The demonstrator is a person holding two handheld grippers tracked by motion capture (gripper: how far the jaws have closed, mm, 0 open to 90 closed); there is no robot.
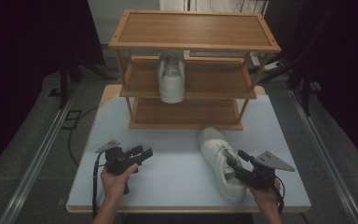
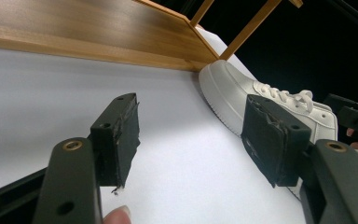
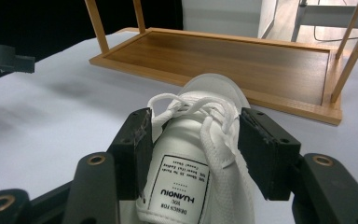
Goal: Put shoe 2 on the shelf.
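Overhead and claw-close views, shared shoe [image 1: 221, 161]

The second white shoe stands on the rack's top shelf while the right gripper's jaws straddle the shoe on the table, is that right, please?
Not quite: the second white shoe stands on the rack's middle shelf, as the high view shows. The right gripper does straddle the shoe on the table.

A second white shoe [image 1: 171, 79] sits on the wooden rack's [image 1: 193, 44] middle shelf.

Grey carpeted floor [image 1: 37, 140], black curtains [image 1: 23, 37] at both sides, metal floor rails [image 1: 35, 163], dim light
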